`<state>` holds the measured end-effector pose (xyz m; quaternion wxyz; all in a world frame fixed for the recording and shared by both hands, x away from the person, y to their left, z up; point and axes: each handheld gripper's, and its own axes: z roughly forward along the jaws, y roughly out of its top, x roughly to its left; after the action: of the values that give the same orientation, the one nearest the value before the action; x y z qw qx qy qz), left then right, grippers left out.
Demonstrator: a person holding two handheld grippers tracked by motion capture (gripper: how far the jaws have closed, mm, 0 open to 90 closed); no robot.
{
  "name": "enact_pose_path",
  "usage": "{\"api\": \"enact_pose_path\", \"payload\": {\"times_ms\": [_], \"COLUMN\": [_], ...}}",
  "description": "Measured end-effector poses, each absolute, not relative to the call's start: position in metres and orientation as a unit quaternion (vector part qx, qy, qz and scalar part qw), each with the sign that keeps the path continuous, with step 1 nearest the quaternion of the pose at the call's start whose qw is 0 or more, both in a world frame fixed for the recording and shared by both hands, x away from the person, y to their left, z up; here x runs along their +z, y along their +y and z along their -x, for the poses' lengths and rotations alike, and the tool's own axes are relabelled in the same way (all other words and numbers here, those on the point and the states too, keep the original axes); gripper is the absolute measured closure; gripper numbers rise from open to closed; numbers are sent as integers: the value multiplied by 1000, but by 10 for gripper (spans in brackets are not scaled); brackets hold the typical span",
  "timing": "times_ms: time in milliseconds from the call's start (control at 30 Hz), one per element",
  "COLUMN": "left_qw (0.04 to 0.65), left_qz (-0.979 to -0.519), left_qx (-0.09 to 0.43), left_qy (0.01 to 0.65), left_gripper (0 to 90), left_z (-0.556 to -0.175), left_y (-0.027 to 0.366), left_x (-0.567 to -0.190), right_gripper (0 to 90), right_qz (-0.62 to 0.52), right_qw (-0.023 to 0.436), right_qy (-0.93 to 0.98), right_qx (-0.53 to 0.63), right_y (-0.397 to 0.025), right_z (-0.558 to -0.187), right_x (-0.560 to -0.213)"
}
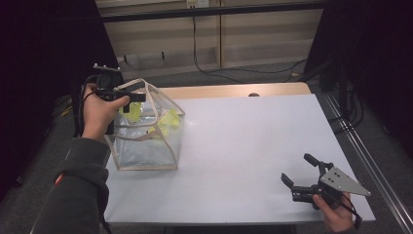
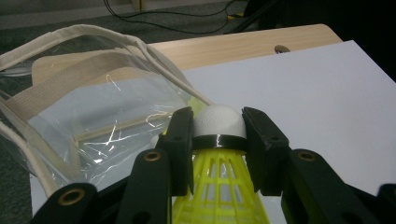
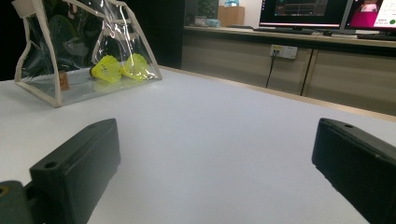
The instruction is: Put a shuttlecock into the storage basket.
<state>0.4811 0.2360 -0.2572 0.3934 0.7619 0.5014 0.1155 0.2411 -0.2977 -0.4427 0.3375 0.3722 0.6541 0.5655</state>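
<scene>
White table, wood edge at far side. Clear bag stands at its left end, mouth up, 2 yellow shuttlecocks already lying inside. Left gripper sits just above the bag's open top, jaws closed on a 3rd shuttlecock by its cork, skirt trailing back toward the hand. Bag interior lies ahead and below. Right gripper rests near right, well apart, jaws wide, empty.

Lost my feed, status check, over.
Left gripper shut on yellow shuttlecock, above clear bag. Right gripper open, idle. Two shuttlecocks already bagged. Nothing blocking.
</scene>
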Motion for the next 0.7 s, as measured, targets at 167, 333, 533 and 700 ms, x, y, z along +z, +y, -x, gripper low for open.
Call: {"api": "enact_pose_path", "payload": {"times_ms": [167, 333, 533, 700], "left_qw": [393, 392, 390, 391], "left_qz": [-761, -762, -762, -759], "left_qx": [117, 117, 118, 119], "left_qy": [503, 503, 503, 508], "left_gripper": [644, 643, 617, 598], "left_z": [-481, -480, -479, -479], "left_y": [236, 237, 237, 238], "left_x": [-258, -260, -262, -262], "right_gripper": [11, 11, 11, 11], "right_qz": [-372, -372, -372, -373], "right_qw": [337, 338, 337, 337], "right_qy": [654, 654, 654, 653], "right_qx": [566, 566, 566, 566], "right_y": [-298, -298, -298, -298], "right_z": [-241, -241, -241, -241], "right_x": [-443, -443, -443, -443]}}
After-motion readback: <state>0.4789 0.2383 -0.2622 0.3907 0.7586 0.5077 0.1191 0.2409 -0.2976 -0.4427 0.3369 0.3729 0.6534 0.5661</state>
